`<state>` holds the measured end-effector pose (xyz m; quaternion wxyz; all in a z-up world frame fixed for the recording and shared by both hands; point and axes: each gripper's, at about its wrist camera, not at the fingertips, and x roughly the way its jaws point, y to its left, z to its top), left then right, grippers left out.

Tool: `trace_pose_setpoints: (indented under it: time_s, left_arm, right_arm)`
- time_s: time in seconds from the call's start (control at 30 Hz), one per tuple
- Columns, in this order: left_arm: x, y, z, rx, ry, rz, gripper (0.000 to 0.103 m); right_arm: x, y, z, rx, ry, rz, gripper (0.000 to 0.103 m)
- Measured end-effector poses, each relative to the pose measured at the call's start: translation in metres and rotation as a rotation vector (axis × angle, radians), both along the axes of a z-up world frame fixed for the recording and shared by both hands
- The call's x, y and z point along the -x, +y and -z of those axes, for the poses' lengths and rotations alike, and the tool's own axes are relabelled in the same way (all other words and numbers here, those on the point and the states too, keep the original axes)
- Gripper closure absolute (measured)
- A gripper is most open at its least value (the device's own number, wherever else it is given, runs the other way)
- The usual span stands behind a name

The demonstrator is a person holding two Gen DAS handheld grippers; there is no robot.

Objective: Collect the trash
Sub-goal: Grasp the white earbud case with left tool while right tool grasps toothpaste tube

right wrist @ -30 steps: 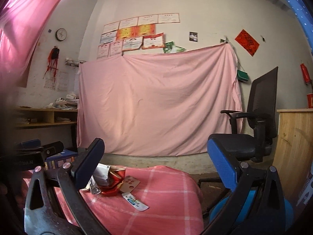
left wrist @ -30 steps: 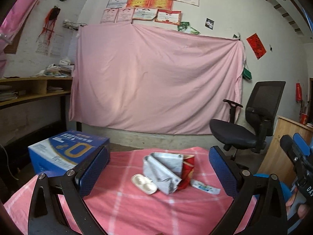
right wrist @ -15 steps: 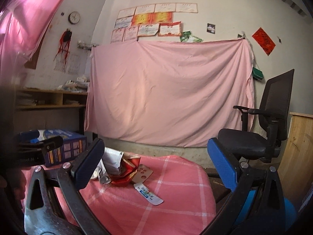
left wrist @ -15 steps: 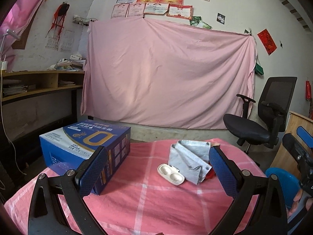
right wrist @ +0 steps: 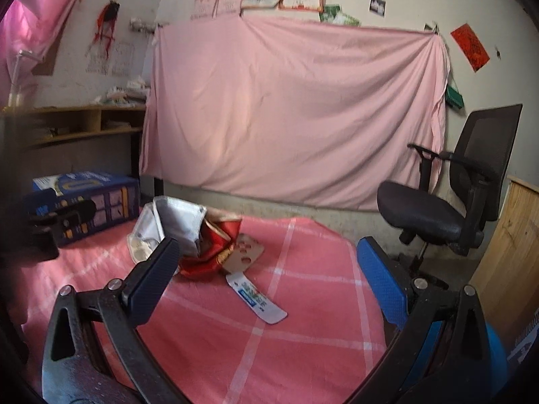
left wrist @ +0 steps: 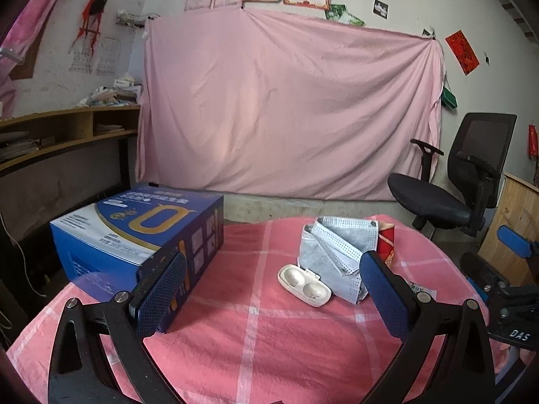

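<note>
A crumpled grey face mask (left wrist: pixel 337 250) (right wrist: pixel 177 224) lies mid-table on the pink checked cloth. Beside it sits a white blister shell (left wrist: pixel 304 285), and behind it a red wrapper (left wrist: pixel 385 244) (right wrist: pixel 215 247). A brown punched card (right wrist: pixel 245 252) and a white-and-blue sachet (right wrist: pixel 256 298) lie to the right of the wrapper. My left gripper (left wrist: pixel 274 298) is open, hovering short of the shell and mask. My right gripper (right wrist: pixel 269 284) is open too, with the sachet between its fingers' line of sight, untouched. The right gripper's body (left wrist: pixel 505 289) shows at the edge of the left wrist view.
A blue carton (left wrist: pixel 134 232) (right wrist: pixel 87 198) stands on the table's left side, close to my left finger. A black office chair (left wrist: pixel 454 181) (right wrist: pixel 448 181) is off the table's far right, with a wooden cabinet (right wrist: pixel 505 252) nearer. A pink sheet covers the back wall.
Both grippers have moved lower and nearer the table, so the trash looks bigger. The left view has swung left, bringing the blue carton fully in. Nothing was grasped.
</note>
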<state>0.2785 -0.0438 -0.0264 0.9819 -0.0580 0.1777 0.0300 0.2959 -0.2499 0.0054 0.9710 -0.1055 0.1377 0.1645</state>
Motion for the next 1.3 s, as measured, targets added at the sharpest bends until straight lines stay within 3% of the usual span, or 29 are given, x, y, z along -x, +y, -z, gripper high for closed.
trace_pose_setpoints:
  time_s: [0.3, 0.47, 0.6, 0.67, 0.8, 0.93, 1.23, 1.3]
  left_arm:
    - [-0.051, 0.003, 0.021, 0.028, 0.264, 0.090, 0.003]
    - [-0.076, -0.004, 0.030, -0.003, 0.360, 0.127, 0.003]
    - [-0.092, -0.006, 0.033, 0.005, 0.395, 0.135, 0.012]
    - [-0.100, -0.006, 0.036, 0.013, 0.420, 0.136, 0.024]
    - [-0.104, -0.008, 0.036, 0.000, 0.432, 0.124, 0.033]
    - [-0.103, -0.005, 0.036, 0.006, 0.424, 0.114, 0.054]
    - [-0.079, 0.010, 0.034, 0.077, 0.406, 0.108, 0.055]
    - [-0.067, 0.012, 0.034, 0.097, 0.401, 0.118, 0.055]
  right_arm:
    - [-0.038, 0.007, 0.021, 0.043, 0.220, -0.013, 0.000]
    - [-0.064, 0.019, 0.040, 0.102, 0.377, -0.028, 0.000]
    - [-0.078, 0.025, 0.053, 0.136, 0.460, -0.032, 0.006]
    - [-0.083, 0.025, 0.057, 0.134, 0.496, -0.034, 0.008]
    - [-0.094, 0.022, 0.063, 0.110, 0.558, -0.046, 0.008]
    - [-0.090, 0.016, 0.064, 0.087, 0.566, -0.062, 0.016]
    - [-0.082, 0.003, 0.063, -0.003, 0.587, -0.064, 0.050]
    - [-0.081, -0.003, 0.062, -0.040, 0.600, -0.061, 0.054]
